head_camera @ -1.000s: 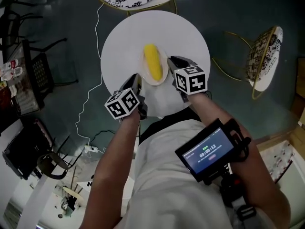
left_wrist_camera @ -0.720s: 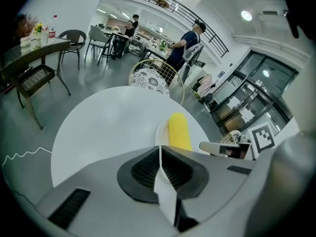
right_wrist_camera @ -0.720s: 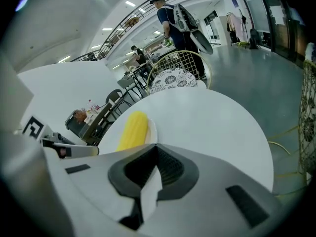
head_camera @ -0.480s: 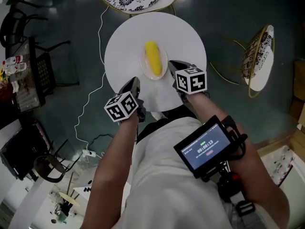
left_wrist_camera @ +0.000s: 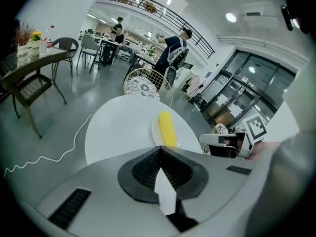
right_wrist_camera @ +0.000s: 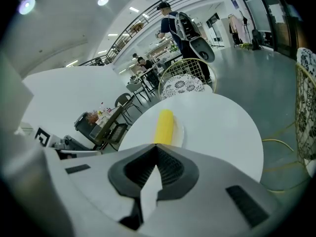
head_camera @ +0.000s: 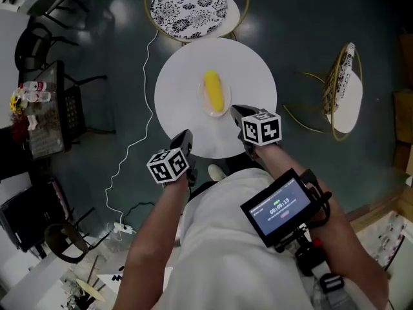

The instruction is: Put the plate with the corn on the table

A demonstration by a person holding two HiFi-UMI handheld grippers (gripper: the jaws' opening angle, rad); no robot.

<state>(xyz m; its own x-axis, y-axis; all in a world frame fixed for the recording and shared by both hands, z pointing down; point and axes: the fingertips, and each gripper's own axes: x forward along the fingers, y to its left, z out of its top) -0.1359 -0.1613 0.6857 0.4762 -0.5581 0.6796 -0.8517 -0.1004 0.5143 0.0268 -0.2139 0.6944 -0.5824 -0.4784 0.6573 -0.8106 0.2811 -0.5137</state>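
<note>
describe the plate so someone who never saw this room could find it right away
Find the round white table on the dark floor, beside the black-and-white patterned chair seat. Near its centre lies a small white plate, nearly blending into the tabletop; the yellow corn cob on it gives it away.

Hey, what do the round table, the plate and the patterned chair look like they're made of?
Table: smooth matte white top, perhaps laminate or painted metal; unclear which. Plate: plain white with a thin rim, likely ceramic or plastic. Chair: thin gold wire frame, apparently metal; black-and-white patterned seat looks like fabric.
</note>
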